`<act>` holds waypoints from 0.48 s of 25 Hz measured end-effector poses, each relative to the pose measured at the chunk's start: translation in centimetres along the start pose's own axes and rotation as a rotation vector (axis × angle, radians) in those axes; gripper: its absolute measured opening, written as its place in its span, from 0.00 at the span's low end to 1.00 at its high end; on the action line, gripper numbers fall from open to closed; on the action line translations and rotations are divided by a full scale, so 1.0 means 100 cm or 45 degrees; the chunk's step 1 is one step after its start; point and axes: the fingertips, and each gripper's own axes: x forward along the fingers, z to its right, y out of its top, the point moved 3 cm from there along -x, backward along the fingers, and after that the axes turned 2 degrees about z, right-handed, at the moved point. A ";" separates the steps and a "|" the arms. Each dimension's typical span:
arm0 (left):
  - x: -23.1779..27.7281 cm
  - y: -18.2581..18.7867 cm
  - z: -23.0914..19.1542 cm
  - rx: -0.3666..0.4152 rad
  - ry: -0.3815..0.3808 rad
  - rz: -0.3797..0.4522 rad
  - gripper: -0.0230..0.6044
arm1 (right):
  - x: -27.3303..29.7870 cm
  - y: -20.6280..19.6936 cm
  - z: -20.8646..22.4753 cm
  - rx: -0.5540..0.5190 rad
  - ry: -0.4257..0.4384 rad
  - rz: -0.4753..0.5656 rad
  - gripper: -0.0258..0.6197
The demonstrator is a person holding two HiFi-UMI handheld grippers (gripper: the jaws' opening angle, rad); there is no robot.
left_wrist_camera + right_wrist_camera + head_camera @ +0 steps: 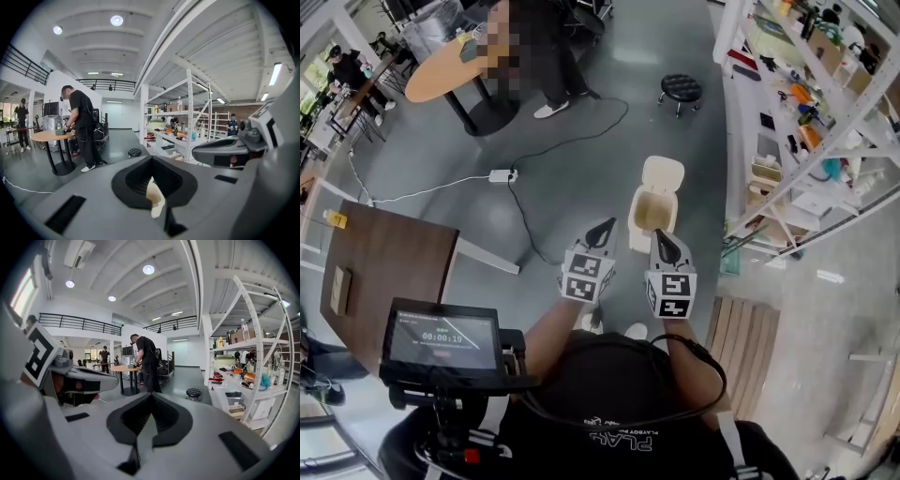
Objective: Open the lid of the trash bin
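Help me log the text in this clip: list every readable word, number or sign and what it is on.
"00:00:19": timer on the monitor screen; its other lines are too small to read.
"PLA", upside down: black shirt; the finer print beside it is blurred.
Cubes of the left gripper and the right gripper: square marker patterns only, no words.
Goods on the shelf rack: labels too small to read.

You have open floor (pixel 581 159) left of the trash bin (pixel 653 214), while the shelving (pixel 811 164) stands close on its right.
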 end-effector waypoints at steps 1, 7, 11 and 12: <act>-0.002 0.001 -0.003 0.000 0.001 0.006 0.03 | 0.001 0.000 -0.004 -0.005 -0.001 -0.004 0.04; 0.000 -0.012 -0.011 0.045 0.015 0.001 0.03 | 0.009 -0.014 -0.008 -0.024 -0.032 -0.039 0.04; -0.013 -0.003 -0.026 0.034 0.006 0.016 0.03 | 0.011 0.000 -0.019 -0.039 -0.071 -0.009 0.04; -0.017 0.001 -0.031 0.031 0.001 0.019 0.03 | 0.012 0.007 -0.024 -0.041 -0.083 0.004 0.04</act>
